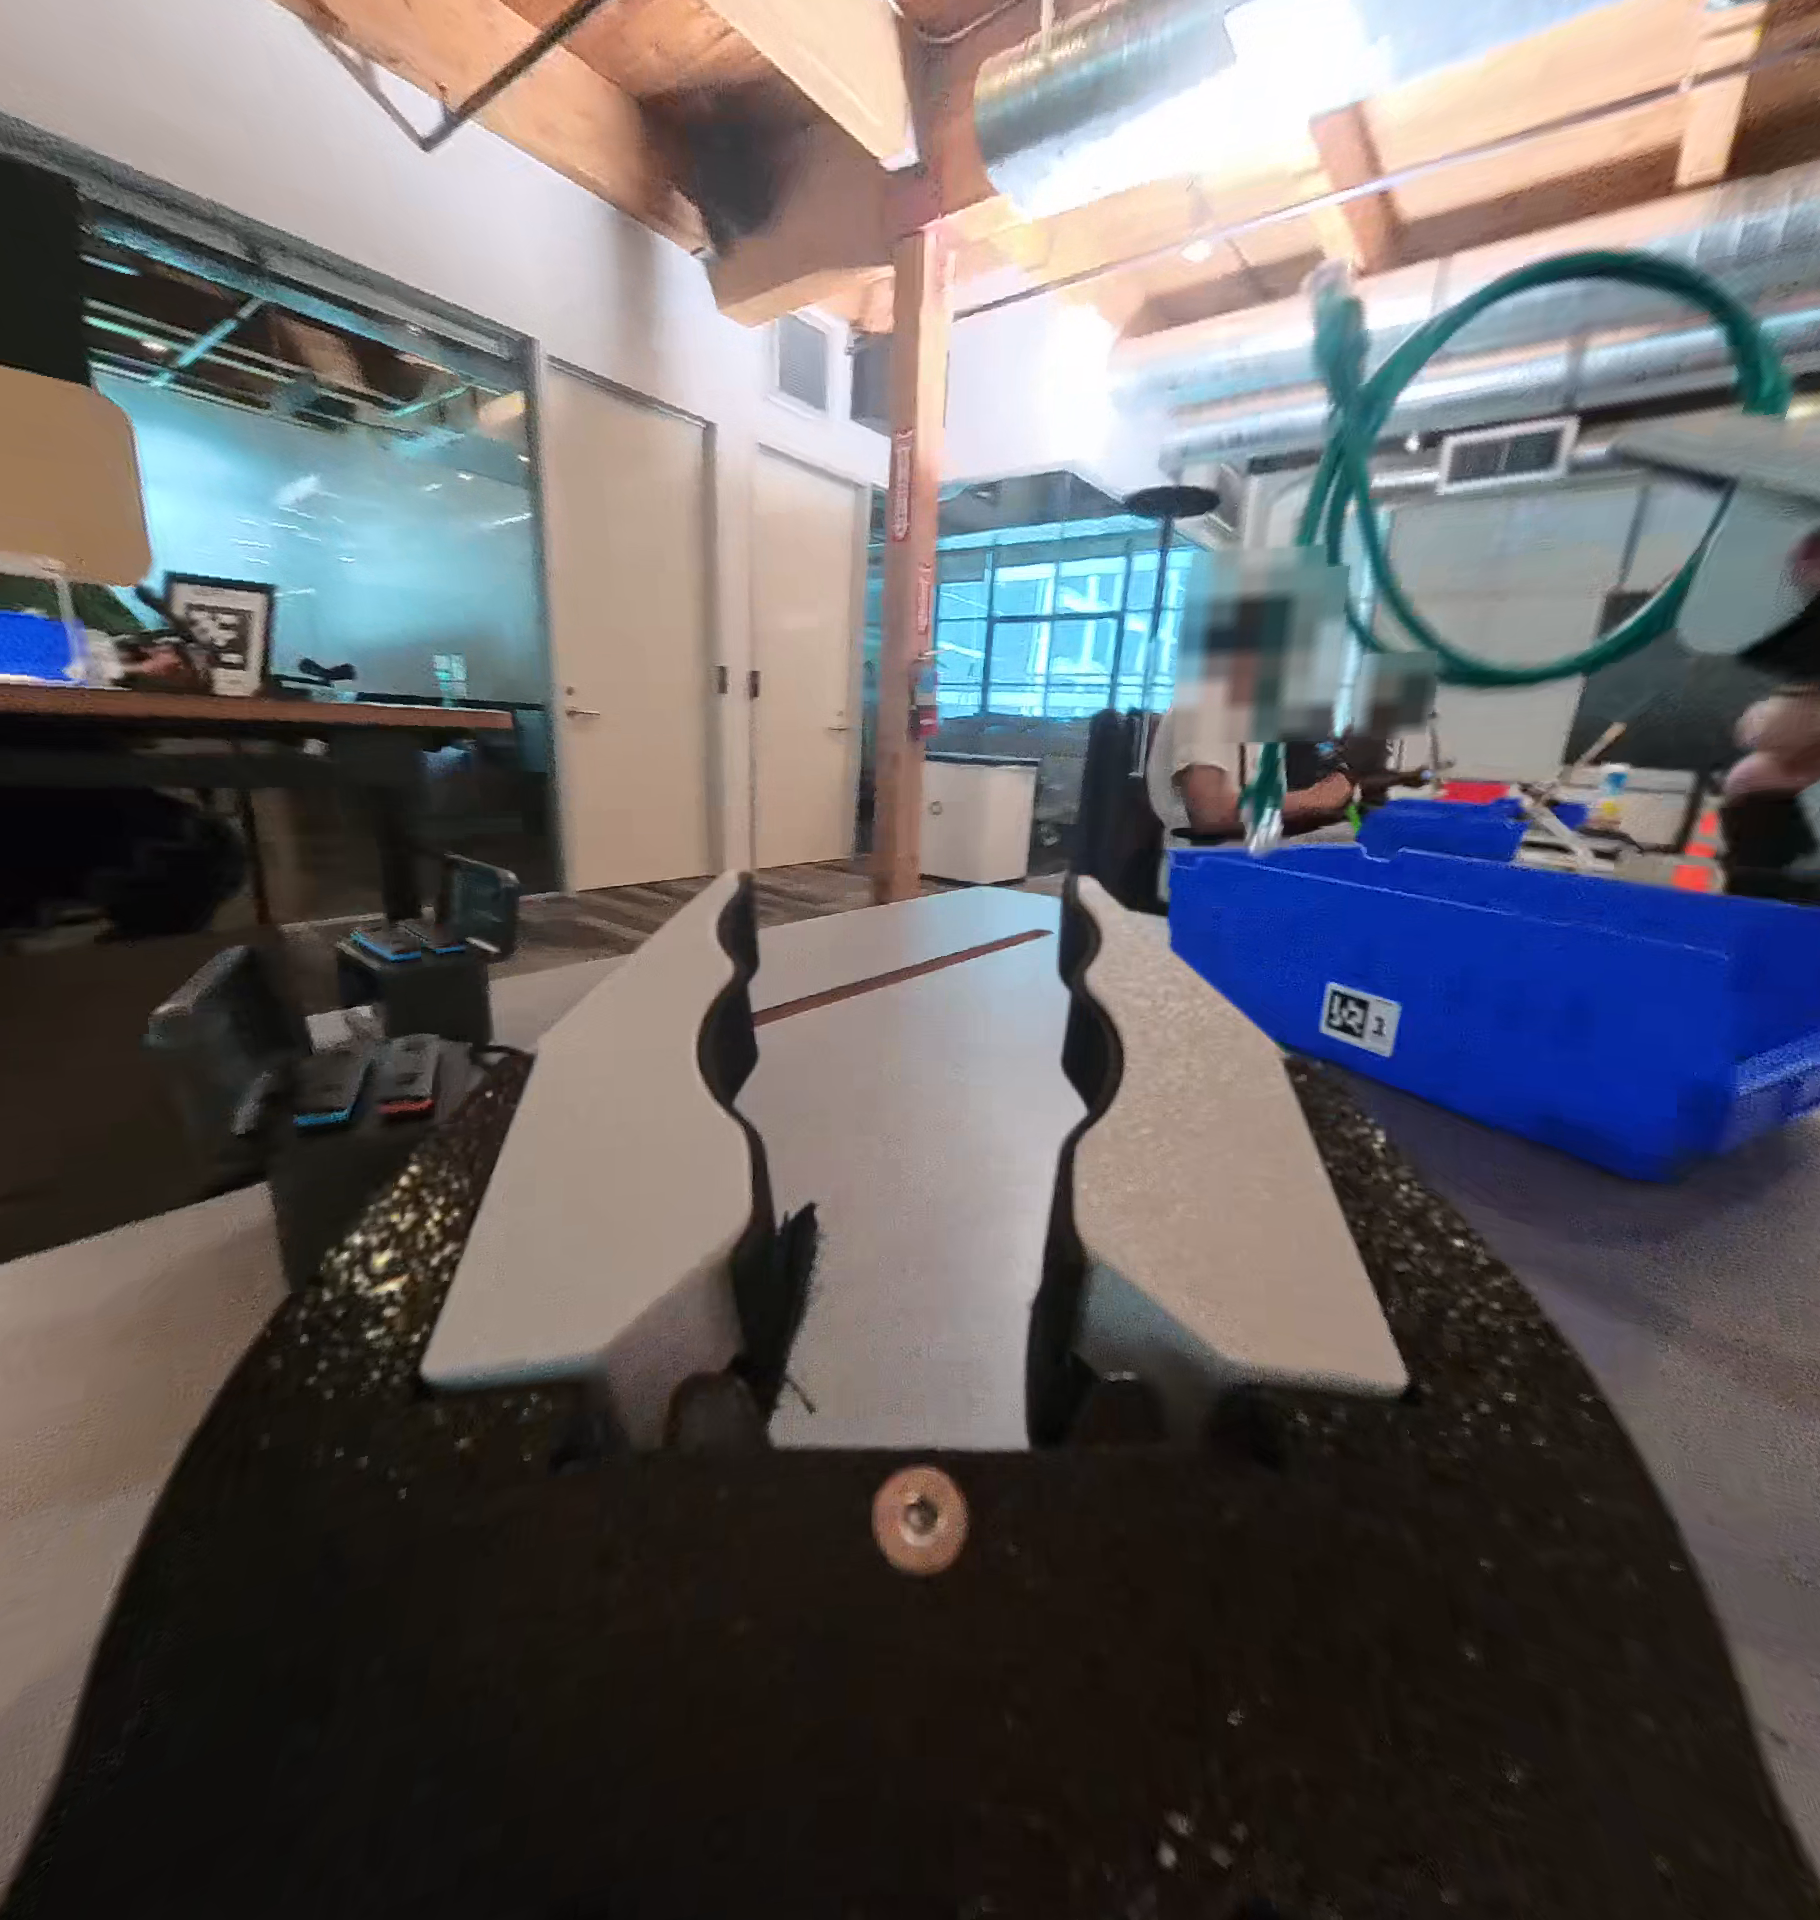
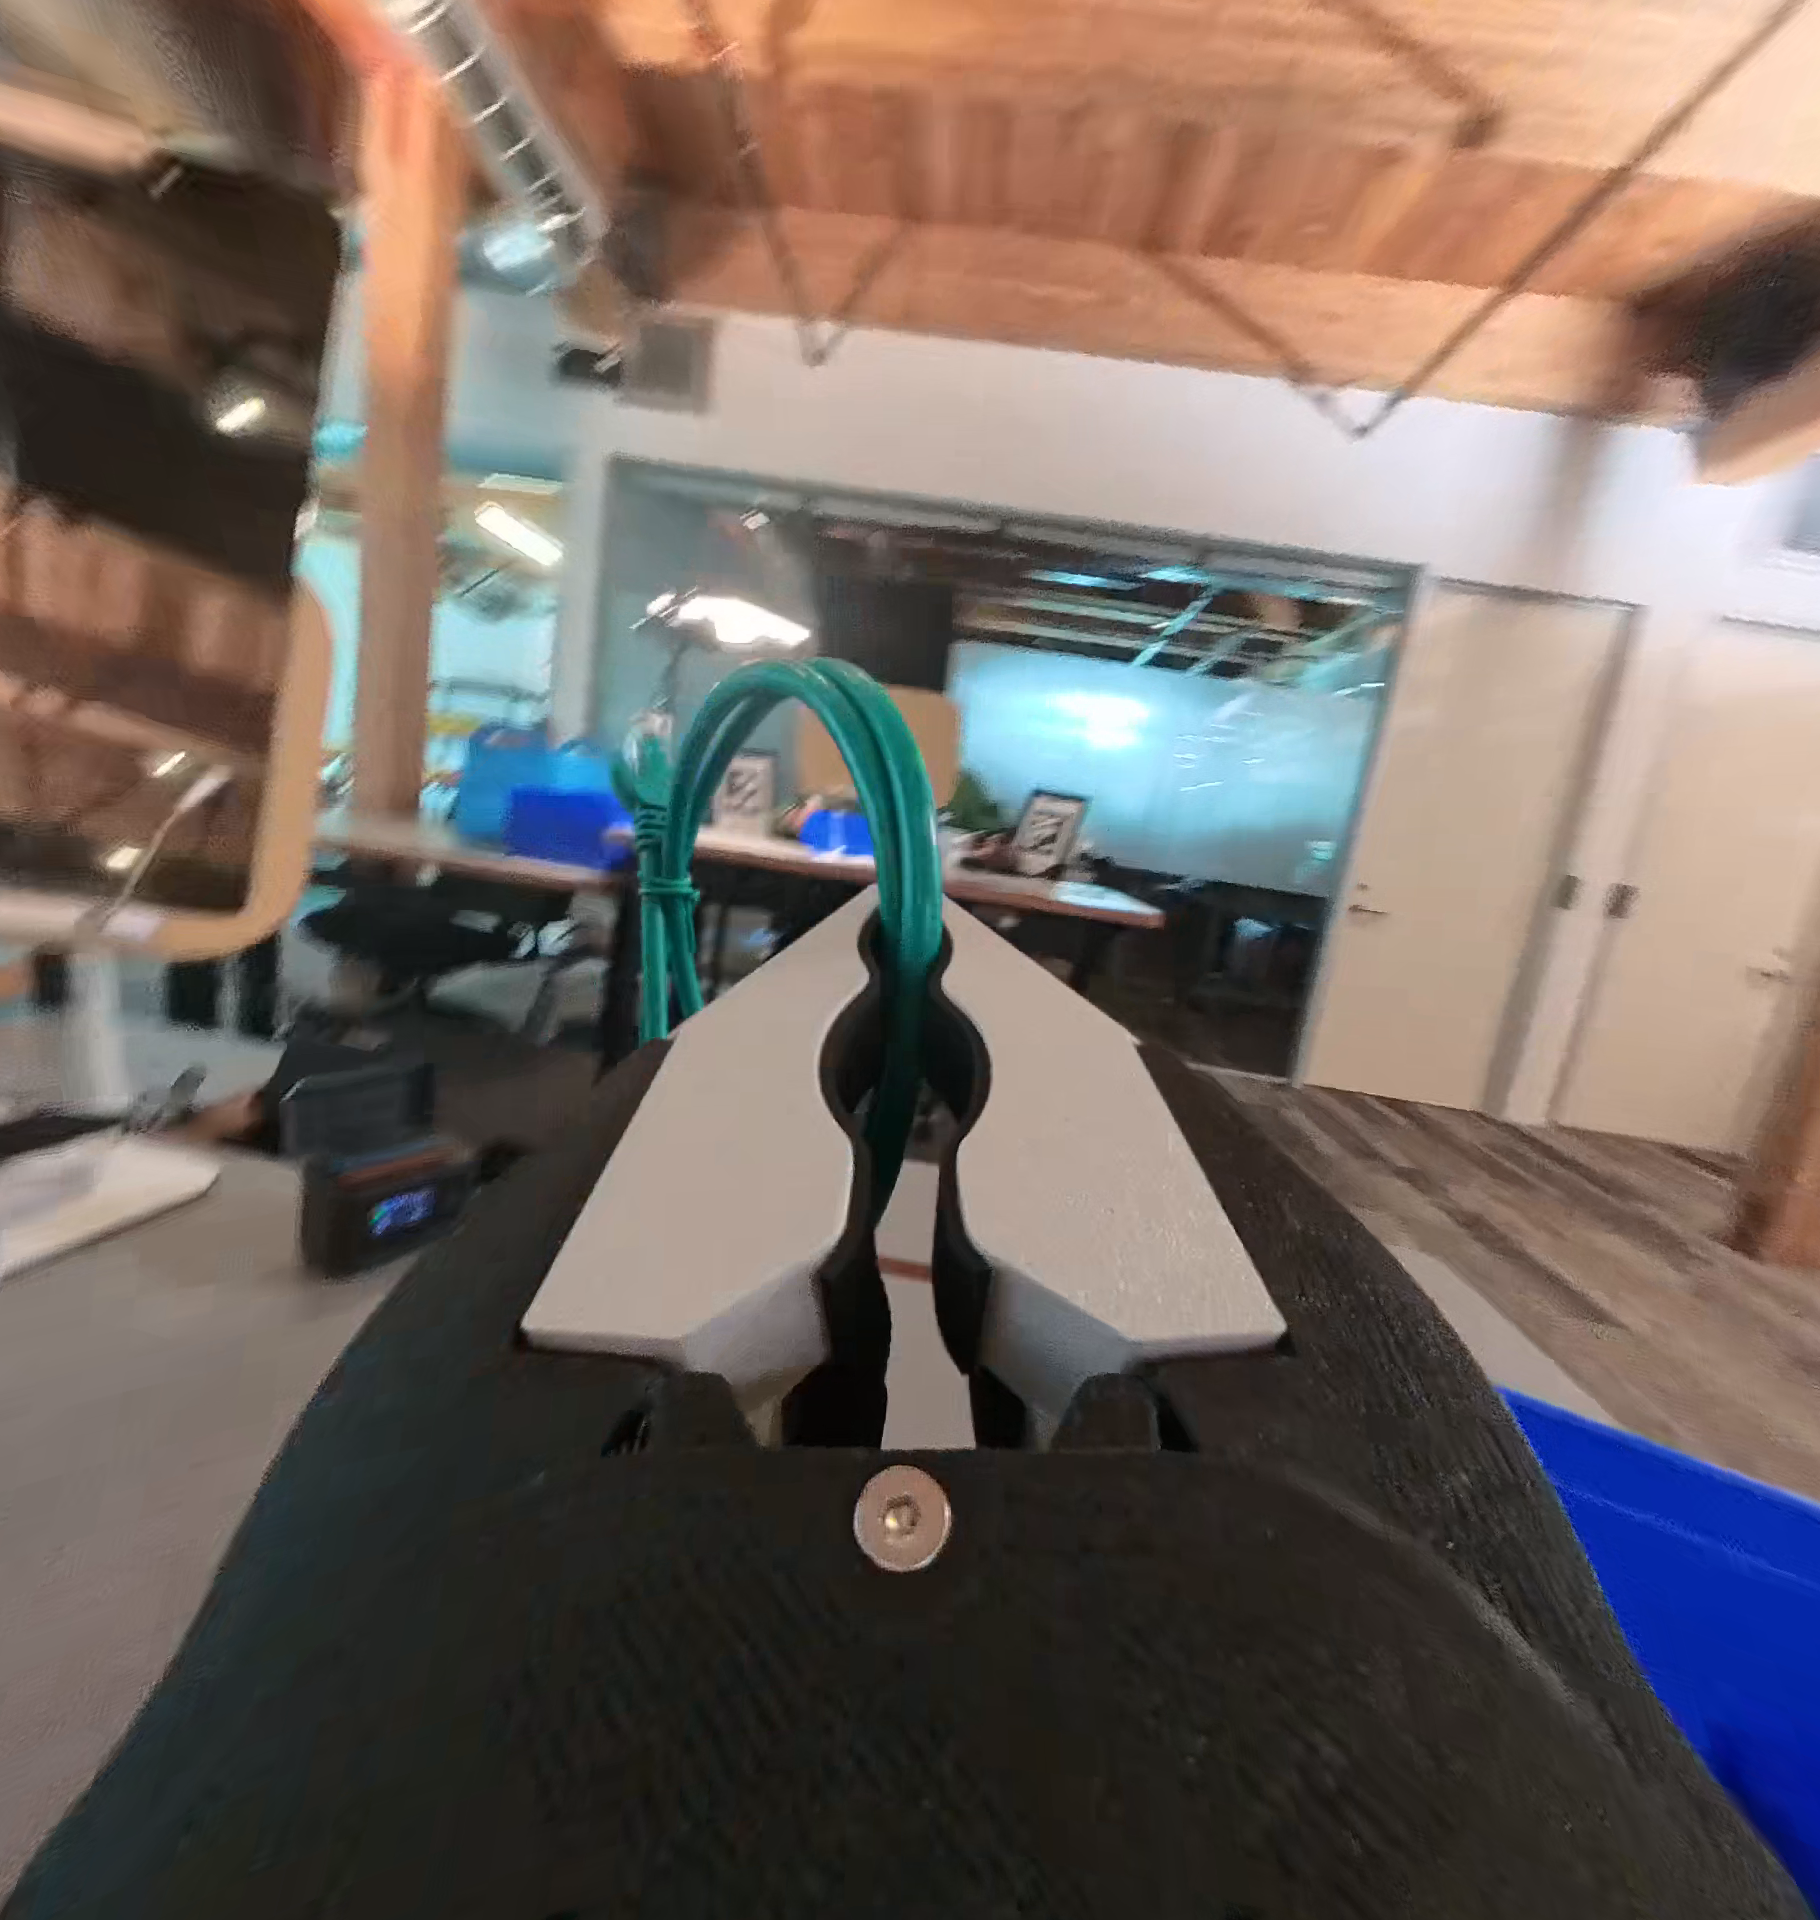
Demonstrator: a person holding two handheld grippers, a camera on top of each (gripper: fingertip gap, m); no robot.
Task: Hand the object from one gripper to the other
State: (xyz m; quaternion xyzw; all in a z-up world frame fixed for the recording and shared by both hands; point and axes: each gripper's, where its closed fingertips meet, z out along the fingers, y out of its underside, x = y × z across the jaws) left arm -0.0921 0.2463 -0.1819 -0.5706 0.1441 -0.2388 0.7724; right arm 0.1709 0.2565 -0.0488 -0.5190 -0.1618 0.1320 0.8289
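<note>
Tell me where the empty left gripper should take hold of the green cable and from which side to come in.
Grip the lower arc of the green cable loop, coming in from its open left side. The right gripper is shut on the loop's far side, so that arc hangs free. The tied bundle and dangling plugs look harder to pinch cleanly. The left gripper is open and ready.

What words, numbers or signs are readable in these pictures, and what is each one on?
White sticker on the blue bin: square code plus one character; not copied here.
Red sign on the wooden post: too blurred to read.
Framed card on the desk: black pattern, no words.
</note>
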